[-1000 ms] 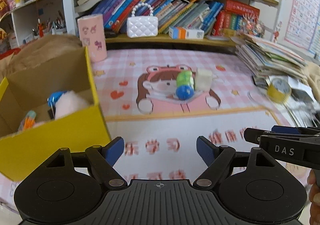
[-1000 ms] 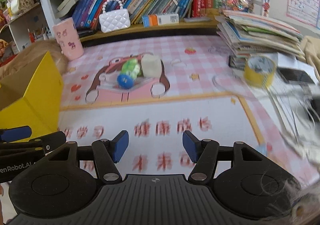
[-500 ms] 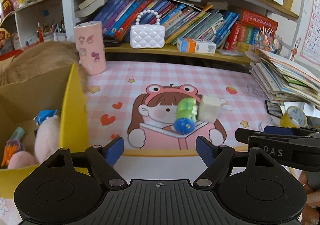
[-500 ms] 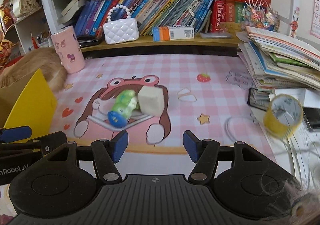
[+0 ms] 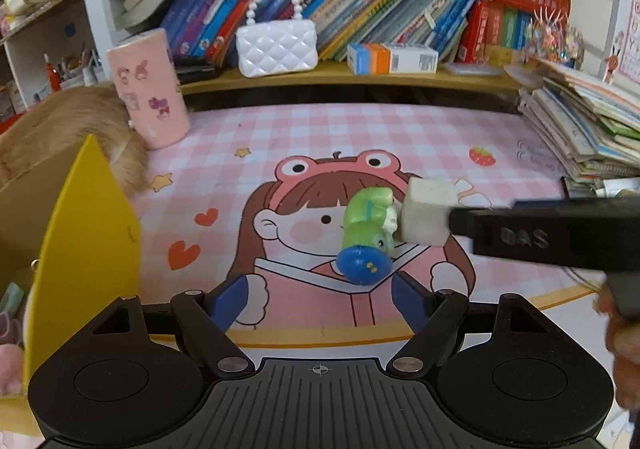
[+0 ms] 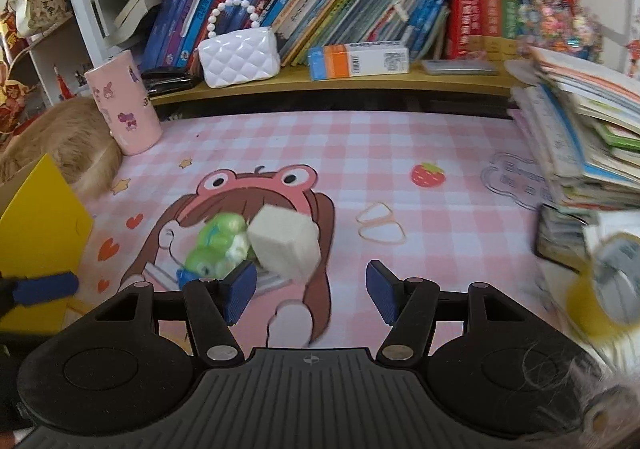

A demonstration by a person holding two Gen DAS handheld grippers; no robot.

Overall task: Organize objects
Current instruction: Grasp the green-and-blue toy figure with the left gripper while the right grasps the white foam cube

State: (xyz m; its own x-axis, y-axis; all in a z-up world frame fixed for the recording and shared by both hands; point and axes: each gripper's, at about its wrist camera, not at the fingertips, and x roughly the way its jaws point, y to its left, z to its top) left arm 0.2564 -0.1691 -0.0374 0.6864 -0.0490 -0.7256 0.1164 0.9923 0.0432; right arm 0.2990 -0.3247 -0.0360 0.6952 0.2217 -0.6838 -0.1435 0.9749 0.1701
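A green toy with a blue end (image 5: 366,233) lies on the pink cartoon mat (image 5: 360,129), touching a white foam cube (image 5: 426,209) on its right. My left gripper (image 5: 320,297) is open and empty, just short of the toy. The right gripper's black finger (image 5: 540,237) reaches in beside the cube. In the right wrist view the cube (image 6: 286,241) and green toy (image 6: 218,245) lie just beyond my open right gripper (image 6: 311,289), nearer its left finger. An open yellow box (image 5: 92,233) with soft toys inside stands at the left.
A pink cup (image 5: 150,89) and tan fur (image 5: 72,129) sit behind the box. A low shelf holds a white purse (image 5: 276,45) and books. A leaning pile of books (image 6: 580,137) and a yellow tape roll (image 6: 604,289) crowd the right side.
Both grippers have moved forward over the mat toward the toy and cube, which now look larger and closer. The yellow box has slid to the left edge. Jaw openings look unchanged.
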